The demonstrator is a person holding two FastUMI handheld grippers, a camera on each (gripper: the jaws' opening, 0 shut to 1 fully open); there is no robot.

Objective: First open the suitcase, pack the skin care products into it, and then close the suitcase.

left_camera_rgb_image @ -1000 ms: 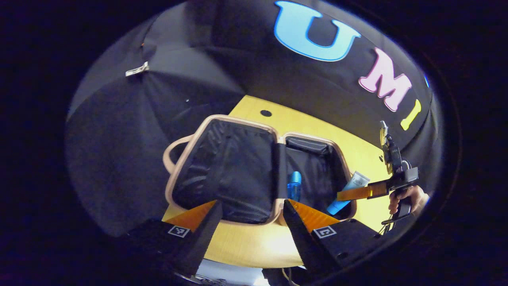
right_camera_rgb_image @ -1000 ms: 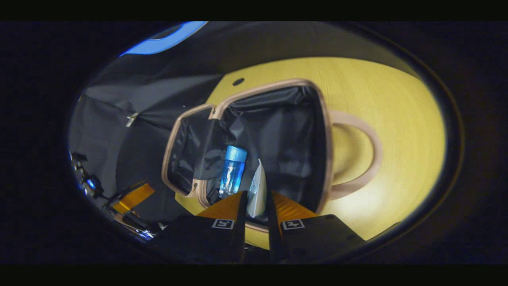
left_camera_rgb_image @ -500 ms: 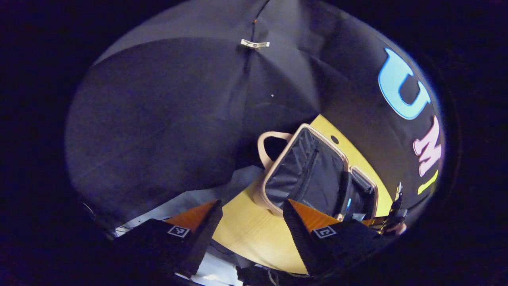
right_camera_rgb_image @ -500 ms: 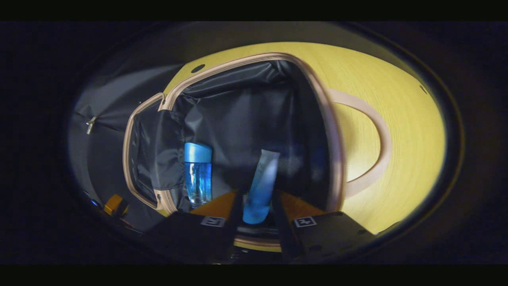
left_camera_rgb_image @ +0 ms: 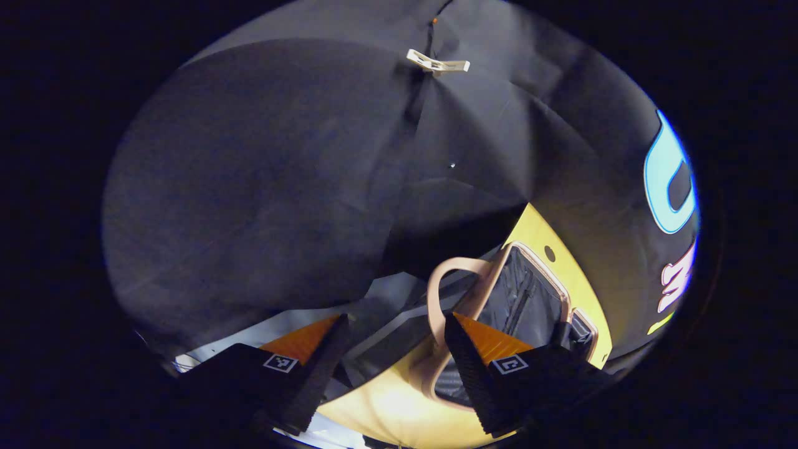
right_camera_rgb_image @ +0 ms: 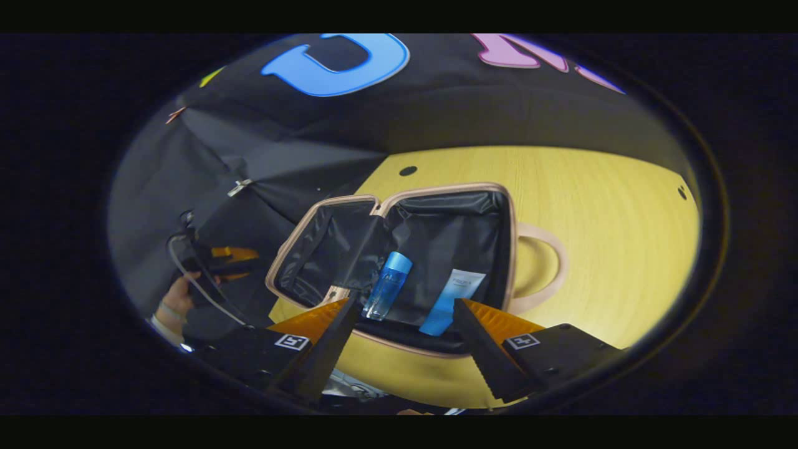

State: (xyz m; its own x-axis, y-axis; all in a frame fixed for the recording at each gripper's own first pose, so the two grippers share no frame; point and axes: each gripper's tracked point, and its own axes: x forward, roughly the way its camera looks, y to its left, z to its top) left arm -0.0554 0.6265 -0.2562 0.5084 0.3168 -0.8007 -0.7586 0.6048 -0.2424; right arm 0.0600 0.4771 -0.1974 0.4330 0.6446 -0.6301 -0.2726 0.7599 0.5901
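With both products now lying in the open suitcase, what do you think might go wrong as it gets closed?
1. The tube and the blue bottle lie loose near the front rim of the suitcase; swinging the halves together might pinch one in the seam.
2. The right tongs hang open just above that rim and could knock it.
3. The left tongs are open beside the handle, near the table edge; a hard pull may drag the case off.

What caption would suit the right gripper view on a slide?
Open right claw above an open suitcase holding a blue bottle and a tube.
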